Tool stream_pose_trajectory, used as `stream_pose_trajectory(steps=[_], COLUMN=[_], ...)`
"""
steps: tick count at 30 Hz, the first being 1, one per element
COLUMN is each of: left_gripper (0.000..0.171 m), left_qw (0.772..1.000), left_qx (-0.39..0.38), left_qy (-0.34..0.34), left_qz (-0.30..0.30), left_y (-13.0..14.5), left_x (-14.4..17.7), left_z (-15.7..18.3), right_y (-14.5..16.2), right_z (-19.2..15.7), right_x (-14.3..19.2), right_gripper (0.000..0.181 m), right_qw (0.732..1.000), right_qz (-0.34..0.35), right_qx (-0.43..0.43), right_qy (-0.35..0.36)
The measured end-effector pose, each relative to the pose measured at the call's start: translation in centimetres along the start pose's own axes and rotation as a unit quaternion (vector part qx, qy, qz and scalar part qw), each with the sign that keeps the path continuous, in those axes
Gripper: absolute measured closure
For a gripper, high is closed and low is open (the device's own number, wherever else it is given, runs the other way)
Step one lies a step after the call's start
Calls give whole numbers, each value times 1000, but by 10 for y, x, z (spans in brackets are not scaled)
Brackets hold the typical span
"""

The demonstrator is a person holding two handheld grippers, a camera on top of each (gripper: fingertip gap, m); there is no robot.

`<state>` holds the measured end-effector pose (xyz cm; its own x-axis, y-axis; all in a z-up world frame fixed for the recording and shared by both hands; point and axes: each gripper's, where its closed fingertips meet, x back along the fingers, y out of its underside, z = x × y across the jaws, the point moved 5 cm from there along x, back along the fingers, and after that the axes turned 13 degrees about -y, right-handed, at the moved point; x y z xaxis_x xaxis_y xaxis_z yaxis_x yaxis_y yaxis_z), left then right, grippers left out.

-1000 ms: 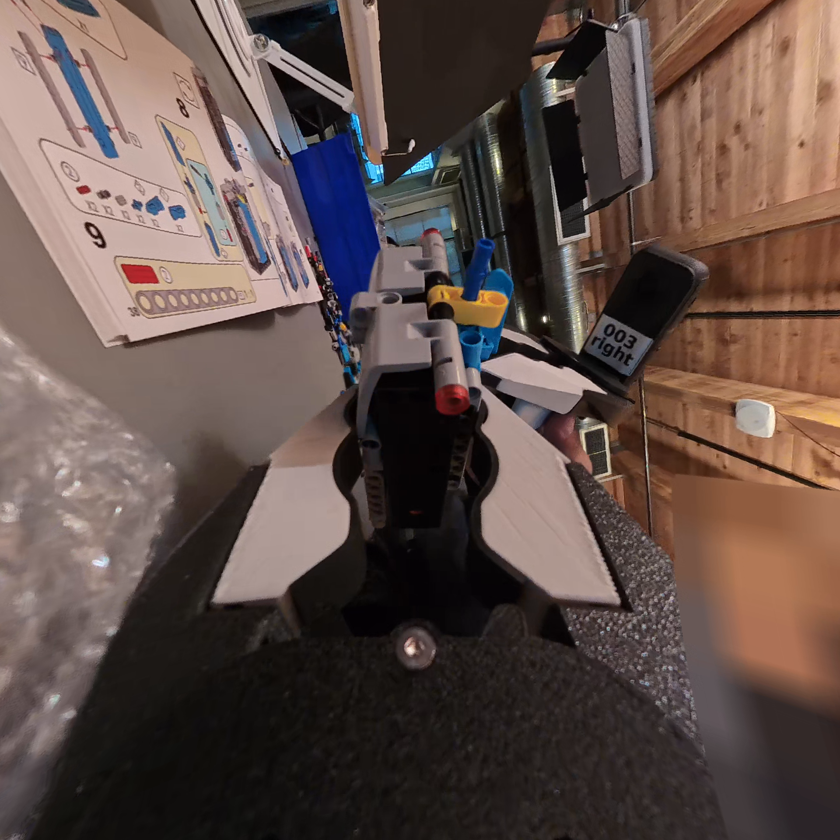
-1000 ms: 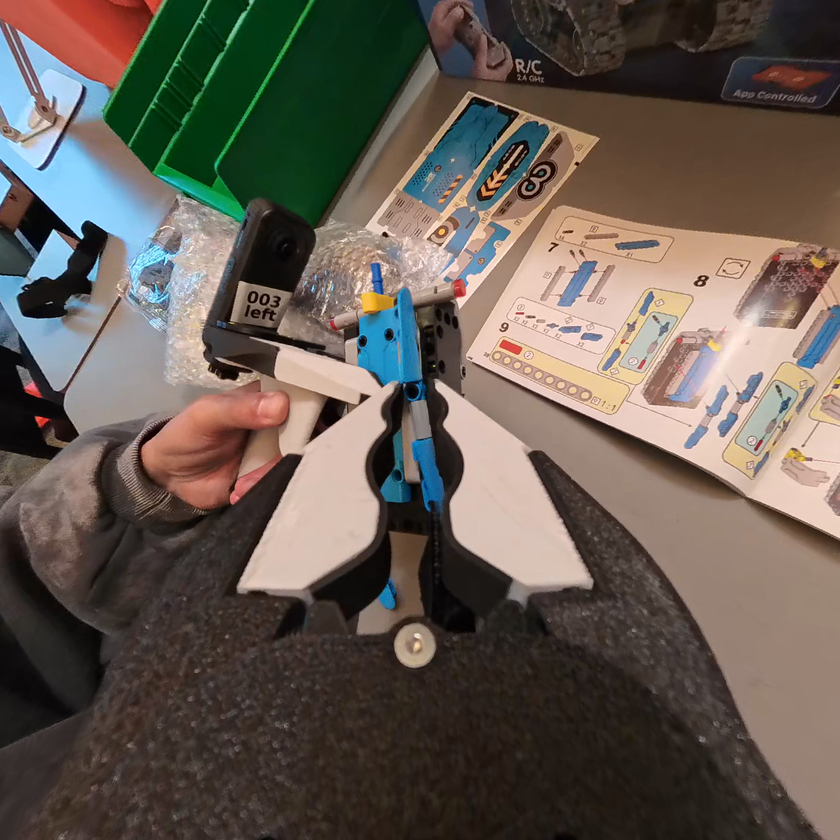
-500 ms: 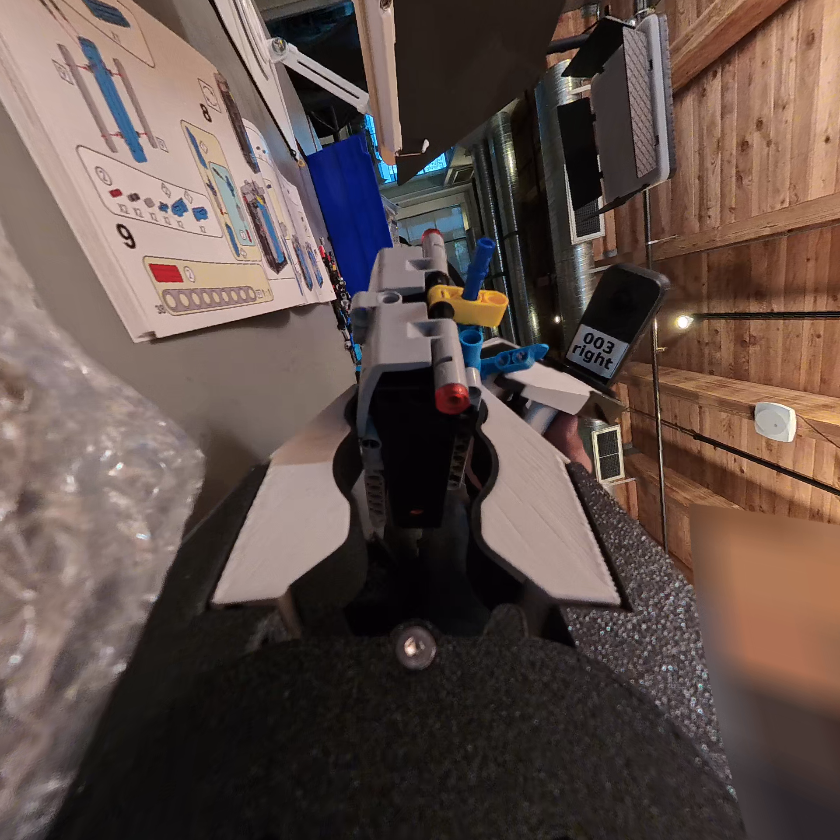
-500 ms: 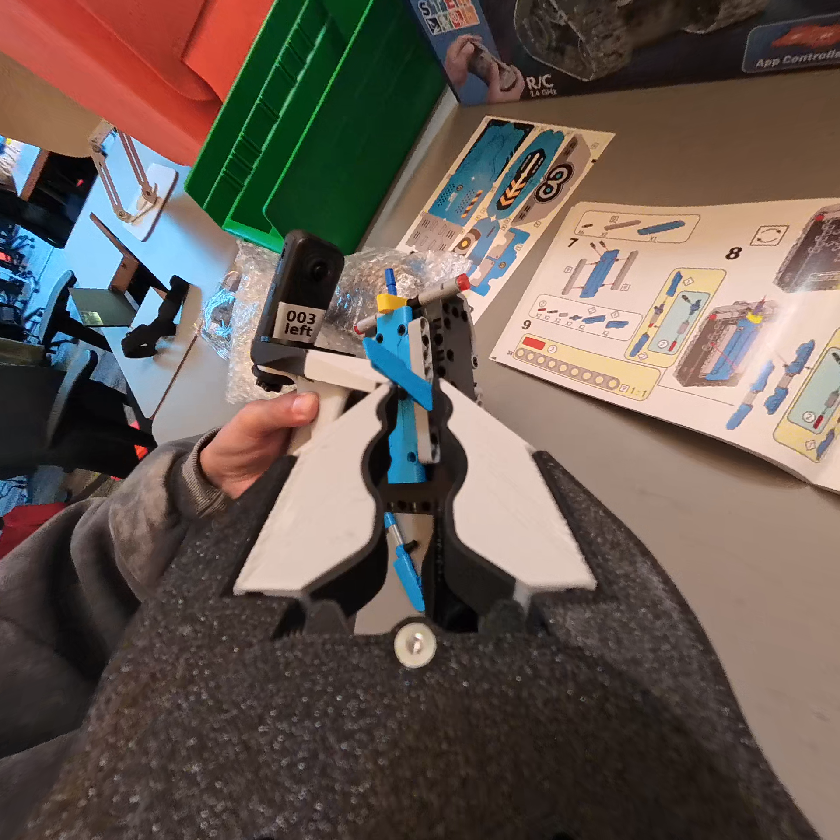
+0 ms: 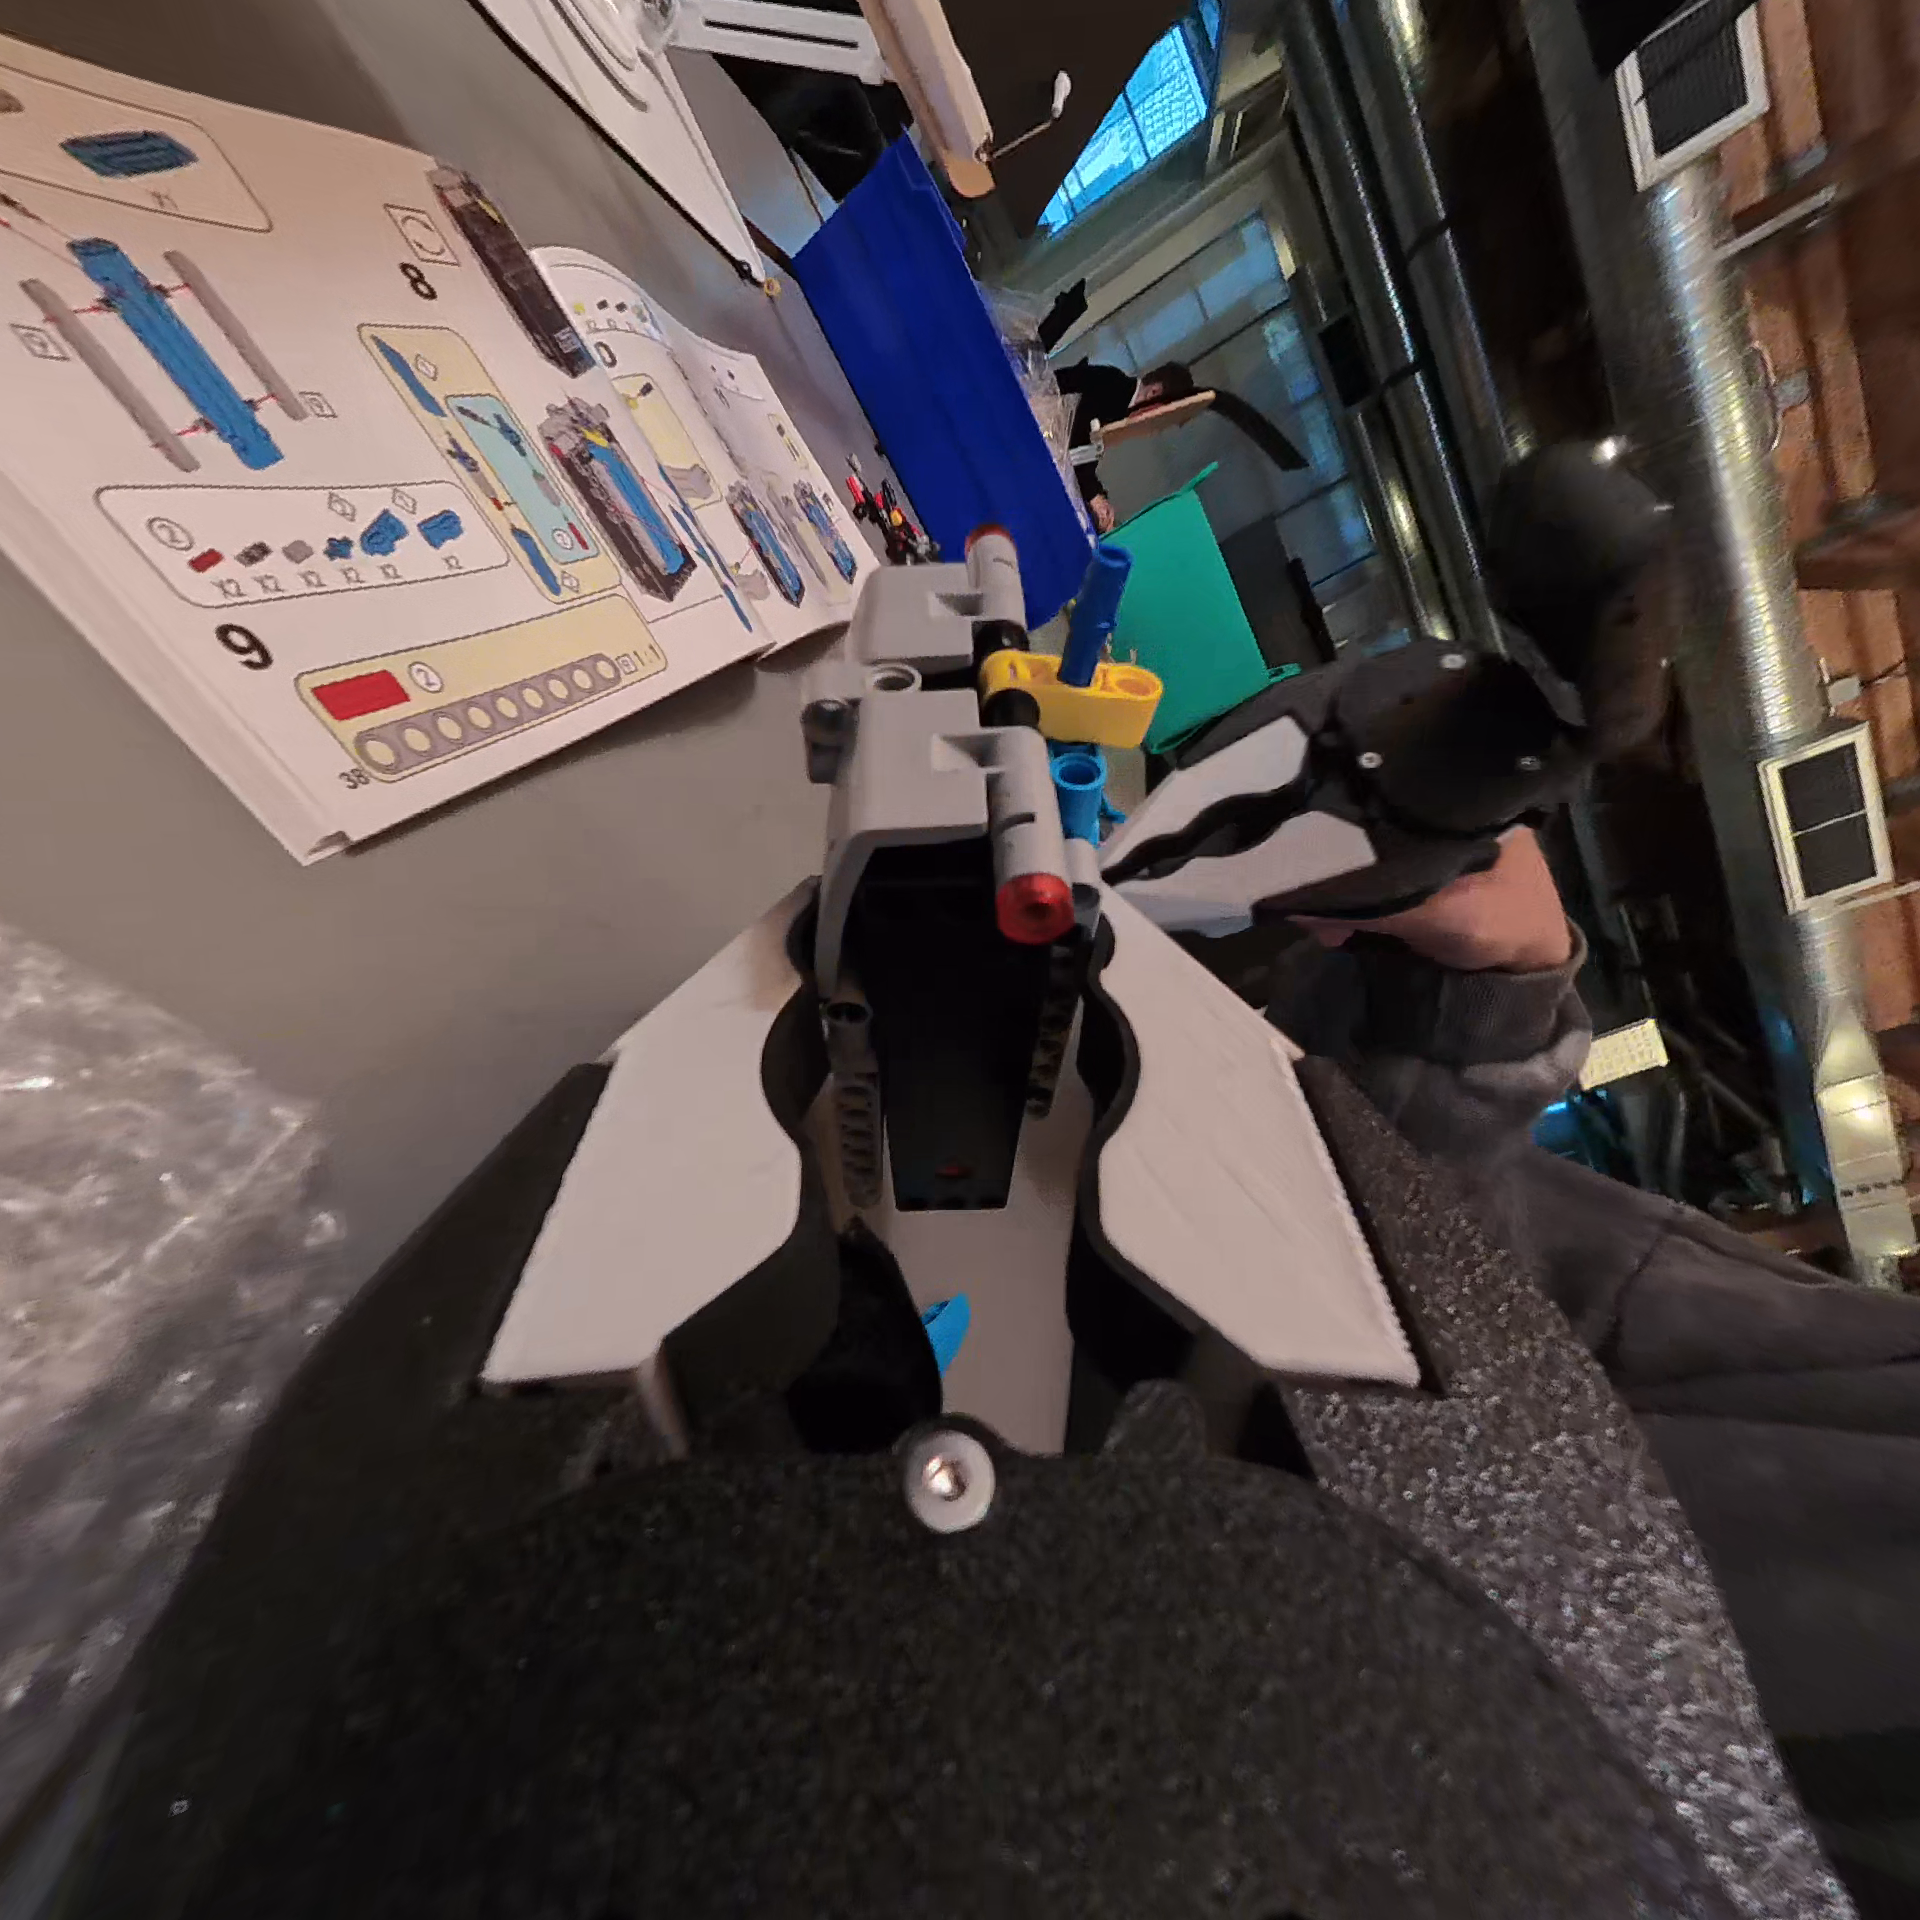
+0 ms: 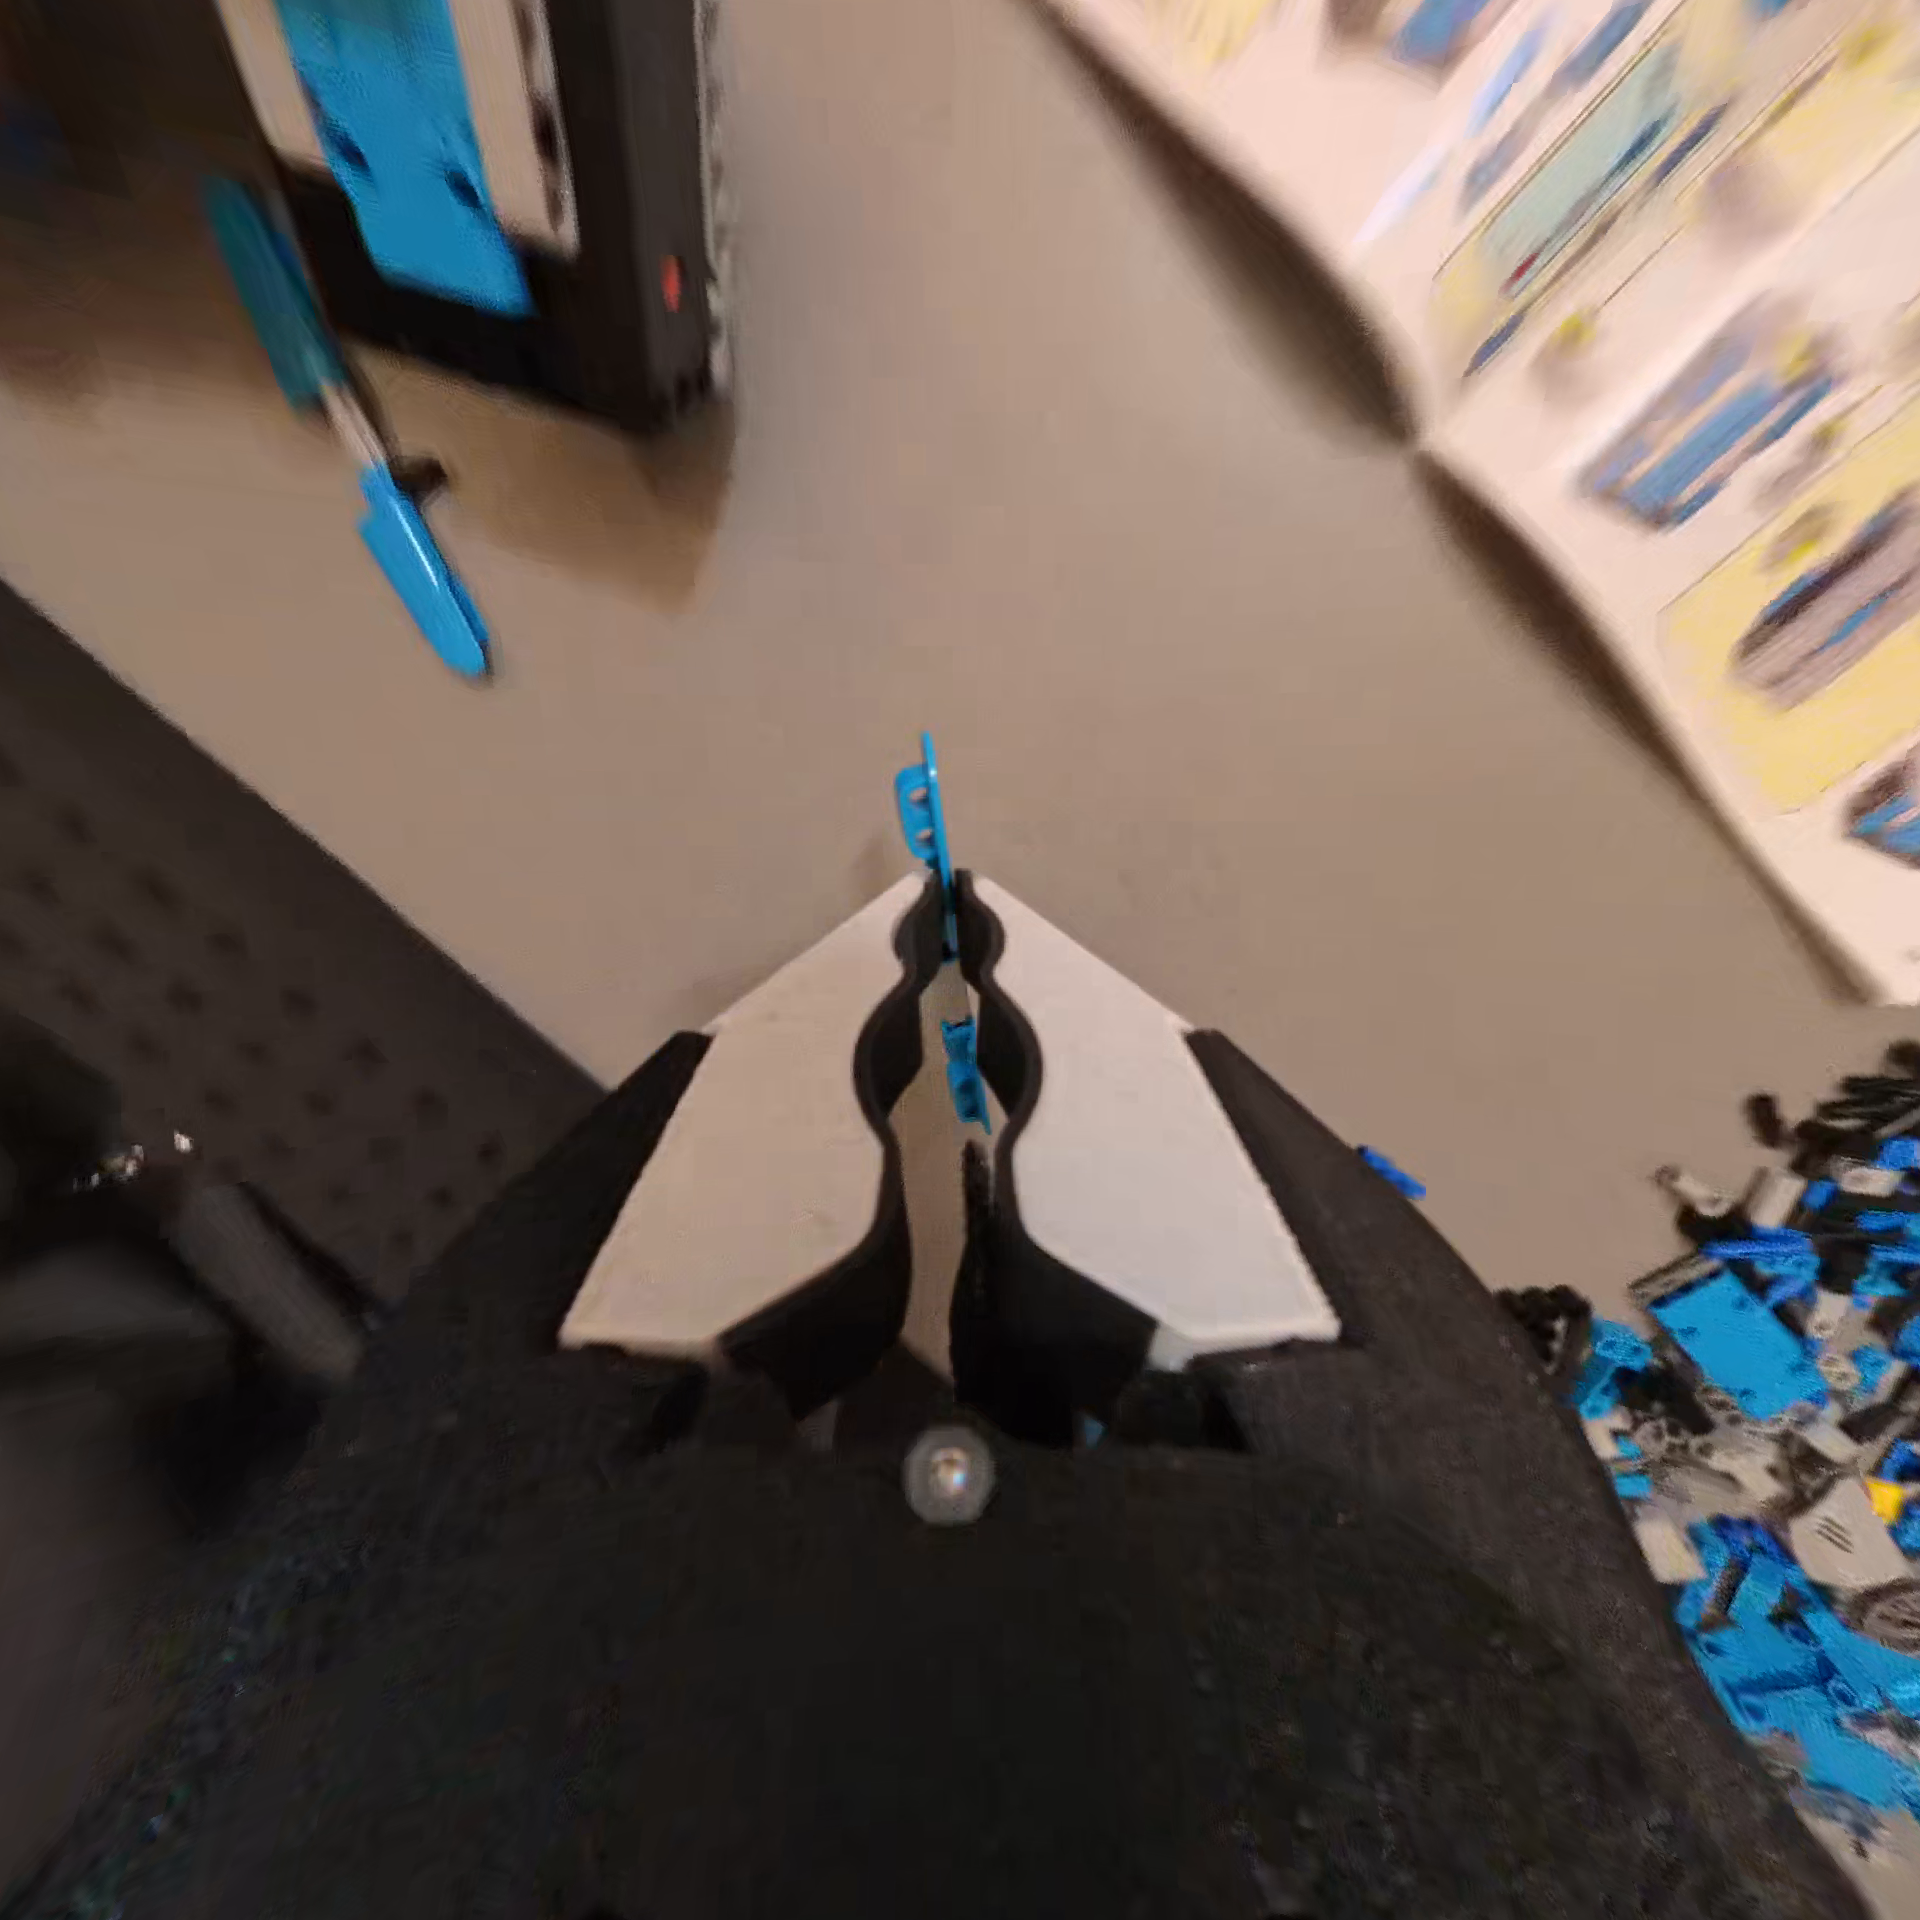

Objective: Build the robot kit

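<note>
Two grippers, each holding a brick piece.
Left gripper (image 5: 951, 935) clamps the black-and-grey model (image 5: 935, 831); right gripper (image 6: 943, 883) pinches what seems a thin blue piece (image 6: 925, 800), over the table (image 6: 1143, 644).

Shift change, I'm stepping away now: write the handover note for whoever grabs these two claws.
Left claw: shut on the black-and-grey brick assembly.
Right claw: shut on a thin blue piece, over the grey table and apart from the assembly.
The open instruction booklet lies on the table. A loose-parts pile sits right of the right claw, and bubble wrap lies left of the left claw.
The blue piece is not joined to the assembly.
</note>
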<state>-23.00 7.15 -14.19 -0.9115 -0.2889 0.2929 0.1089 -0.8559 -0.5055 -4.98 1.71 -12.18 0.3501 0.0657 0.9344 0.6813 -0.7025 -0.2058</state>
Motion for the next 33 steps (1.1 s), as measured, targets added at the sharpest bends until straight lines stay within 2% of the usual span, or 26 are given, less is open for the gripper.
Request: stream_pose_trajectory(steps=[2,4,11,19,20,22,24,26,28,31,33], left_gripper=[127,127,127,127,127,127,127,127,127,127,127], left_qw=[1000,1000,1000,1000,999,999,997,996,997,999,999], left_qx=[-6,-4,-3,-19,-23,-43,-76,-94,-79,-42,-28], left_qy=[-3,-4,-3,-6,-3,4,-2,1,10,19,20], left_qz=[-5,-9,-15,-24,-24,-19,-6,1,-1,-18,-22], left_y=[2,4,6,10,11,12,13,15,17,21,22], left_x=[-2,-3,-6,-9,-9,-10,-11,-13,-15,-17,-18], left_z=[0,-1,-2,0,2,7,14,19,21,16,14], right_y=[9,14,29,41,37,22,-4,-26,-44,-62,-70], right_z=[10,14,12,4,3,0,-5,-17,-26,-29,-30], right_x=[-12,-20,-37,-34,-30,-11,17,30,24,12,6], right_gripper=[180,180,178,180,180,180,181,181,181,181,180], right_qw=[1000,999,997,990,988,975,941,902,895,902,912], right_qz=[-29,-29,16,77,98,183,316,407,430,428,405], right_qx=[-6,-13,25,65,70,67,31,-2,-15,-20,-34], right_qy=[-6,-17,-72,-96,-97,-102,-114,-144,-120,-55,-48])
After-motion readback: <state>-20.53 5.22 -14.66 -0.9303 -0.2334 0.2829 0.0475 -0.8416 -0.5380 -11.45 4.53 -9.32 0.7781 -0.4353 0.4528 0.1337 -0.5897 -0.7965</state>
